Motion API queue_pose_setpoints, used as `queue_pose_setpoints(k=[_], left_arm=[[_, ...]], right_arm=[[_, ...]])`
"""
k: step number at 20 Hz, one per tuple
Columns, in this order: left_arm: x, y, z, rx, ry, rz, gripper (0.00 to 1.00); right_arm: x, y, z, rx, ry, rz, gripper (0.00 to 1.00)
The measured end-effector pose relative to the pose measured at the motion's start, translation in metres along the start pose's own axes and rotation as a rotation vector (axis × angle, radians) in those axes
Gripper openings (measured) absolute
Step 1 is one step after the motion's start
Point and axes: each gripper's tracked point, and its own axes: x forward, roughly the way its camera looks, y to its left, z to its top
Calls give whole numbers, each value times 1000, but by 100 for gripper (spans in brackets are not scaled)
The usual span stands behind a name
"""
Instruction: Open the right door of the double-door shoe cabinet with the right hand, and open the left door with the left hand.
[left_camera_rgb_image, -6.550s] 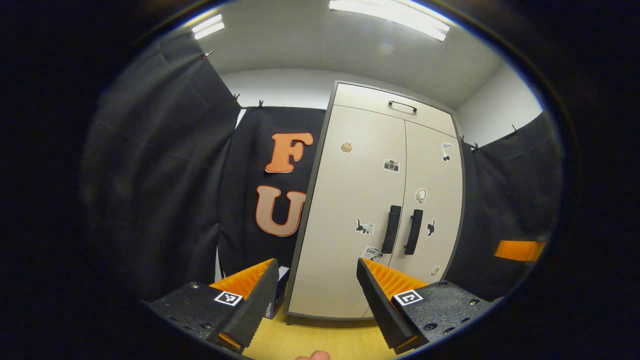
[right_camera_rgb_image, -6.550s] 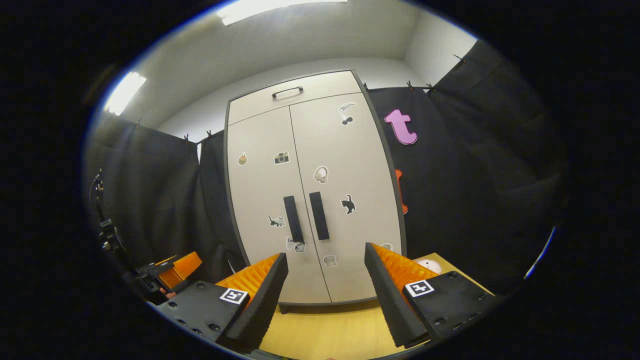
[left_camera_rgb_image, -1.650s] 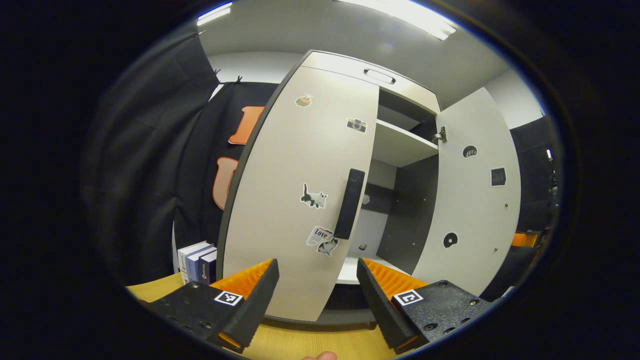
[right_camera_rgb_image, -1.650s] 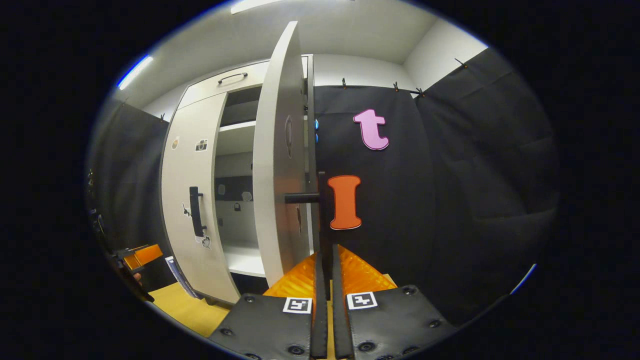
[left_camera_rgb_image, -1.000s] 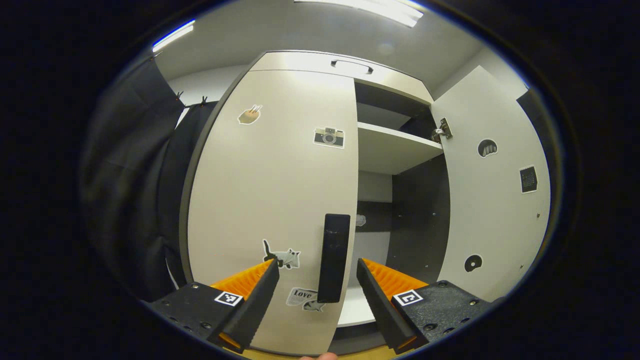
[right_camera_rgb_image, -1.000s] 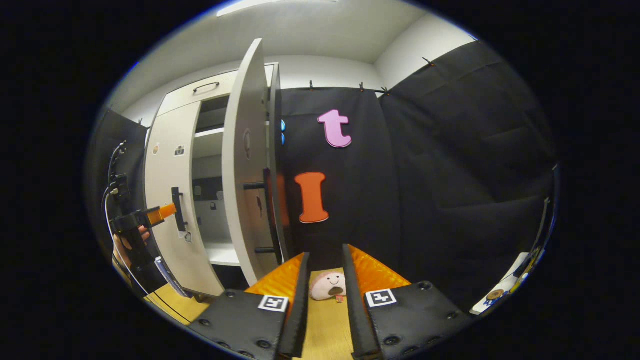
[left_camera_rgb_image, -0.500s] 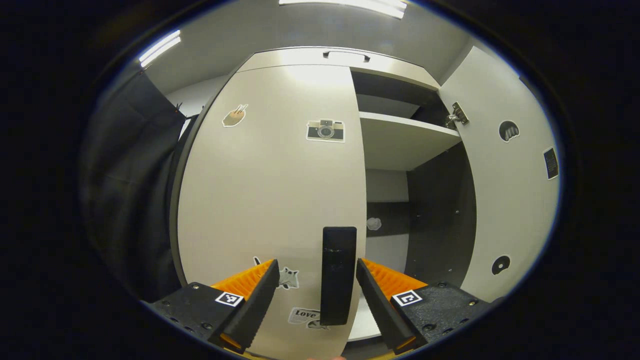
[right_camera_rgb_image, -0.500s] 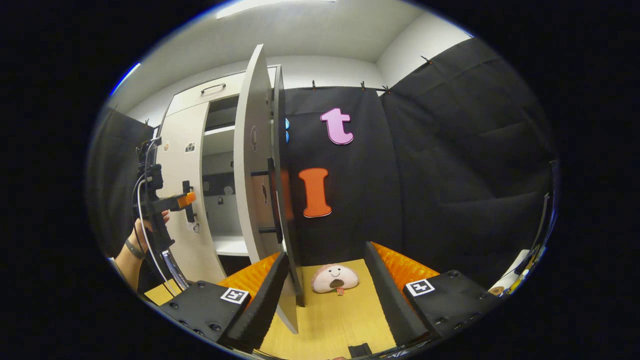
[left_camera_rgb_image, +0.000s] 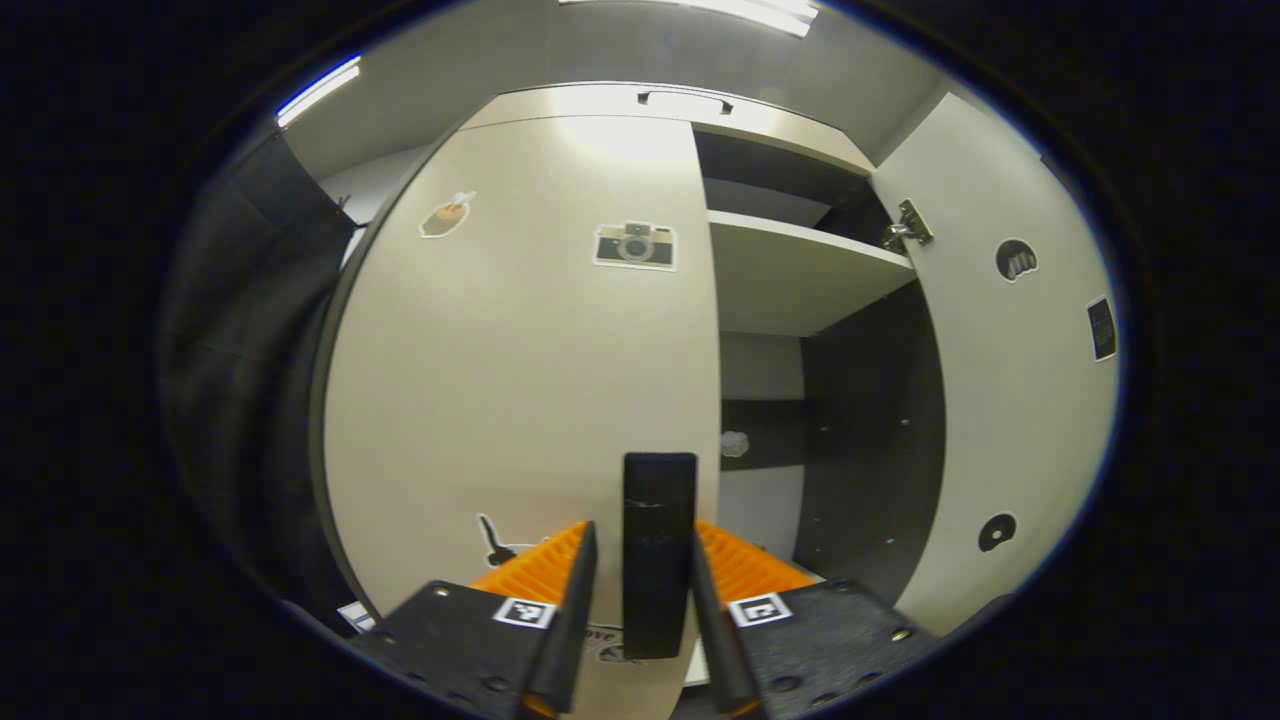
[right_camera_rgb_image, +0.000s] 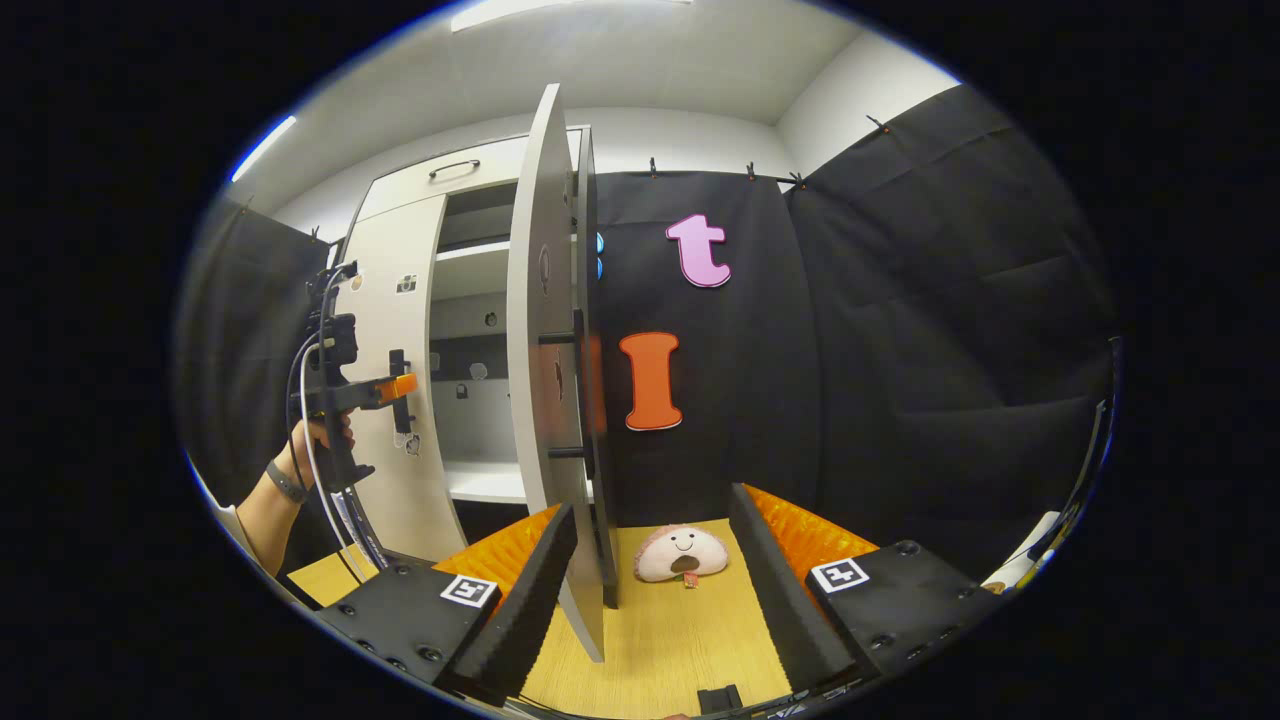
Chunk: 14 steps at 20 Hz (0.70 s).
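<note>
The beige shoe cabinet's left door (left_camera_rgb_image: 520, 350) is closed, with stickers on its face. Its black handle (left_camera_rgb_image: 658, 555) stands between the fingers of my left gripper (left_camera_rgb_image: 643, 525). The fingers have closed in: the right one meets the handle, and a thin gap shows on the left. The right door (left_camera_rgb_image: 1000, 400) stands wide open. In the right gripper view the right door (right_camera_rgb_image: 545, 350) is edge-on, its lower edge between the fingers of my open right gripper (right_camera_rgb_image: 652, 505), which holds nothing. My left gripper (right_camera_rgb_image: 395, 385) is at the left door's handle (right_camera_rgb_image: 400, 392).
Inside the cabinet are a white shelf (left_camera_rgb_image: 790, 280) and a dark back wall. A pink plush toy (right_camera_rgb_image: 683, 553) lies on the wooden floor (right_camera_rgb_image: 690, 640) beyond the right door. A person's hand (right_camera_rgb_image: 300, 440) holds the left gripper, with cables hanging down.
The right gripper let go of the right door's handle, opened and drew back. The left gripper came up to the left door's handle and its fingers narrowed around it.
</note>
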Motion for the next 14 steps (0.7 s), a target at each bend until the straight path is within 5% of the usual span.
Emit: queue_pose_setpoints(k=[1, 2, 9, 14], left_arm=[[-1, 0, 2, 14, 5, 10, 29], [-2, 0, 2, 13, 8, 5, 27], [-44, 7, 0, 101, 74, -108, 26], [-80, 23, 6, 48, 107, -127, 24]], right_arm=[[0, 0, 0, 5, 1, -5, 99], [4, 1, 0, 14, 4, -10, 99], [1, 18, -3, 19, -2, 20, 98], [8, 24, 1, 25, -12, 23, 98]])
